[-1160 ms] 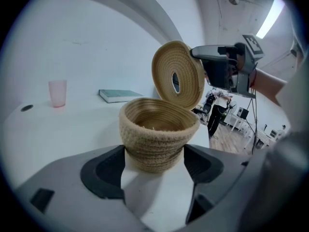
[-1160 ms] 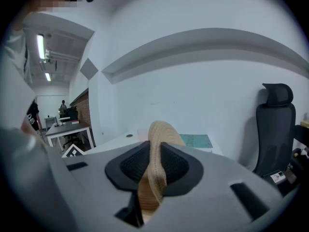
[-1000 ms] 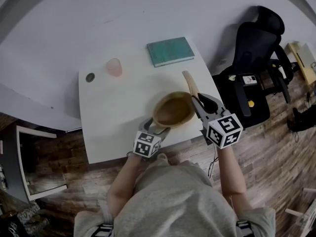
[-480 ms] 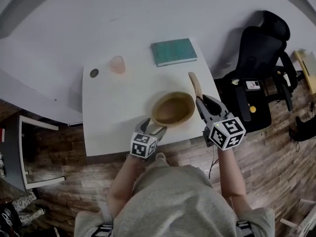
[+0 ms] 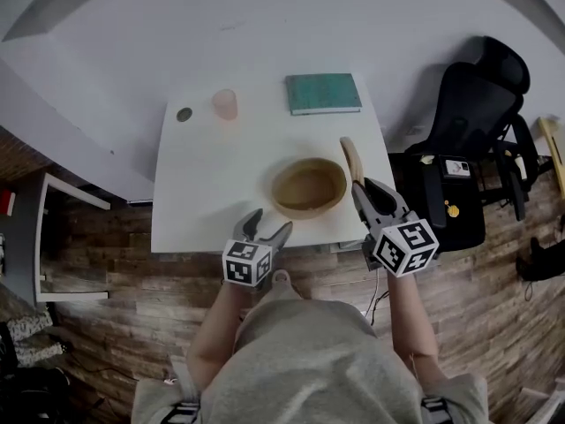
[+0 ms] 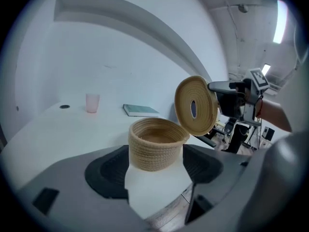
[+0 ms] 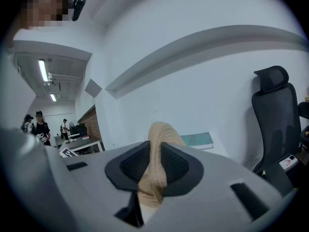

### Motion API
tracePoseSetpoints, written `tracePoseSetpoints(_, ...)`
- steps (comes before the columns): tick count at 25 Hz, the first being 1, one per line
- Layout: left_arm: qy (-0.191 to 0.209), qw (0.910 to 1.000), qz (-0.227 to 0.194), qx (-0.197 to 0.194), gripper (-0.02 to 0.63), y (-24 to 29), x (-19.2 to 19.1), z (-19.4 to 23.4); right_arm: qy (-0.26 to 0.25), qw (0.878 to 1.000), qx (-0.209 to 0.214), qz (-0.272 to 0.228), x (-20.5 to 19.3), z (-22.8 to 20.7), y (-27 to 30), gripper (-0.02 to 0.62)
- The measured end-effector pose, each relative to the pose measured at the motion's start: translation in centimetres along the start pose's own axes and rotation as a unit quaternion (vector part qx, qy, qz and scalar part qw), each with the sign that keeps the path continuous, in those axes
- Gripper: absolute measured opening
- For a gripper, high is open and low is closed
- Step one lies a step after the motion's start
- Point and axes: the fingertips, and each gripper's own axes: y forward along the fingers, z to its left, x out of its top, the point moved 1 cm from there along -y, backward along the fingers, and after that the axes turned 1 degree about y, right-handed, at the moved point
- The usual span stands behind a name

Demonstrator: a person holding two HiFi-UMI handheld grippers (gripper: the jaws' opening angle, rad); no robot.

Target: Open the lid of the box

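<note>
The right tool (image 5: 365, 196) pinches the round woven tan lid (image 5: 351, 155), right of the open woven tan box (image 5: 308, 186) on the white counter (image 5: 203, 193). The left tool (image 5: 267, 229) is open and holds nothing.

No words or numbers can be read anywhere. The cubes on the left gripper (image 5: 262, 230) and the right gripper (image 5: 361, 189) carry black-and-white square markers, patterns rather than letters. The green book (image 5: 323, 93) shows no legible title. A small white tag (image 5: 455, 168) by the black chair (image 5: 490, 95) may bear print, too small to read.
</note>
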Motion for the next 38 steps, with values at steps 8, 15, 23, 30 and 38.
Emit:
tracePoseSetpoints(8,-0.001,0.9984,-0.045,0.033,0.288,-3.7,0.8,-3.0,-0.002,1.000,0.029,0.001,-0.9,2.1,-3.5,0.077)
tracePoseSetpoints(15,0.001,0.9940,-0.082,0.073,0.184,-6.6,0.9,-6.4,0.000,0.999,0.049,-0.004,-1.9,3.9,-7.8,0.077)
tracePoseSetpoints(23,-0.004,0.9864,-0.119,0.112,0.072,-10.1,0.4,-10.1,0.002,0.997,0.073,-0.010,-3.3,6.0,-12.6,0.077)
tracePoseSetpoints(30,-0.008,0.9804,-0.143,0.135,0.031,-13.0,-0.6,-12.9,0.001,0.996,0.090,-0.014,-4.6,7.6,-16.4,0.077)
tracePoseSetpoints(38,-0.006,0.9777,-0.158,0.138,0.017,-15.1,-1.6,-15.6,0.002,0.995,0.102,-0.019,-6.0,8.9,-19.4,0.077)
